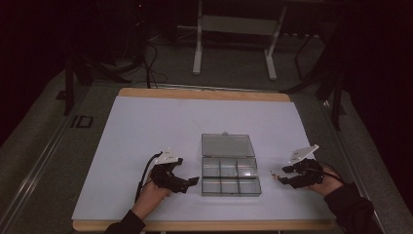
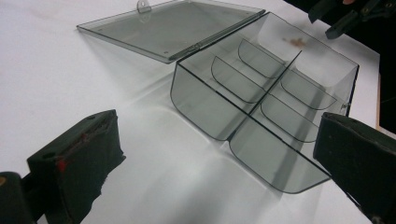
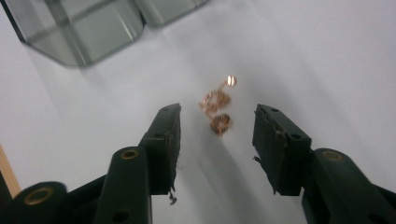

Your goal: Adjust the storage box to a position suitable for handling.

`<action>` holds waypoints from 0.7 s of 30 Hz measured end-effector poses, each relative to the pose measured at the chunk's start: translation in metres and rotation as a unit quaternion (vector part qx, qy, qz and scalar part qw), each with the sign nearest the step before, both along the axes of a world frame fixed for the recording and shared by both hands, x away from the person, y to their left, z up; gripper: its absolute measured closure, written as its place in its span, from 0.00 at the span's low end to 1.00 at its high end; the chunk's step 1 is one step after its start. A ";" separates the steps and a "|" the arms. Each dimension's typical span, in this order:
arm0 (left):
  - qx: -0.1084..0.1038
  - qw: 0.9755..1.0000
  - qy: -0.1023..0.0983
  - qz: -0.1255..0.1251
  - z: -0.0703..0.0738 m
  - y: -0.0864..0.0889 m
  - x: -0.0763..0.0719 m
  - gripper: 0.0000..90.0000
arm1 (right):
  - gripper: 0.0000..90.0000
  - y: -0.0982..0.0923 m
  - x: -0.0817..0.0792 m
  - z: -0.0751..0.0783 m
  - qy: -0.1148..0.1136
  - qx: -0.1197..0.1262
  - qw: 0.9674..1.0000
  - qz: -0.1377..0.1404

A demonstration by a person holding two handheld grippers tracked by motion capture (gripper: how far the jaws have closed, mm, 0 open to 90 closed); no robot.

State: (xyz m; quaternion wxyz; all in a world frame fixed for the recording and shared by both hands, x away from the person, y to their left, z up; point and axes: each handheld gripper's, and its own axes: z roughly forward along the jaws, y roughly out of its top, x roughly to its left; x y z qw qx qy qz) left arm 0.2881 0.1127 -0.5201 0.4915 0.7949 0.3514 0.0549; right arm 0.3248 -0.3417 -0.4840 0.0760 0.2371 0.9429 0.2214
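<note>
While the right gripper point(image 3: 217, 123) sits low over the white mat point(image 1: 146, 126), a small copper-coloured chain w/ a round pendant point(image 3: 218, 107) lies on the mat just ahead of and partly between its two black jaws. Jaws are released: both pads stand apart from the chain, neither touching it, clear gap on each side. Pendant end lies nearest the jaw gap; the chain's loose end w/ a bright bead points away from the tongs. In the high view the chain point(image 1: 274, 174) lies just left of the right gripper point(image 1: 284, 174), between it and the clear compartment box point(image 1: 229, 175), apart from the box wall.

Box: transparent, six compartments in two rows of three, hinged lid point(image 1: 228, 145) folded flat open on the far side. Through the box's far wall in the left gripper view a brownish smudge is visible; too blurred to identify.

Left gripper point(image 1: 193, 181): jaws released, wide apart, nothing between them. Box corner point(image 2: 280, 172) lies just ahead of its jaws, near the right jaw, not gripped. Contact w/ that jaw can't be told.
</note>
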 end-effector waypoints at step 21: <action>-0.011 1.000 -0.005 -0.002 -0.004 0.000 -0.001 0.01 | 0.69 0.034 0.029 -0.016 0.045 -0.098 0.992 0.062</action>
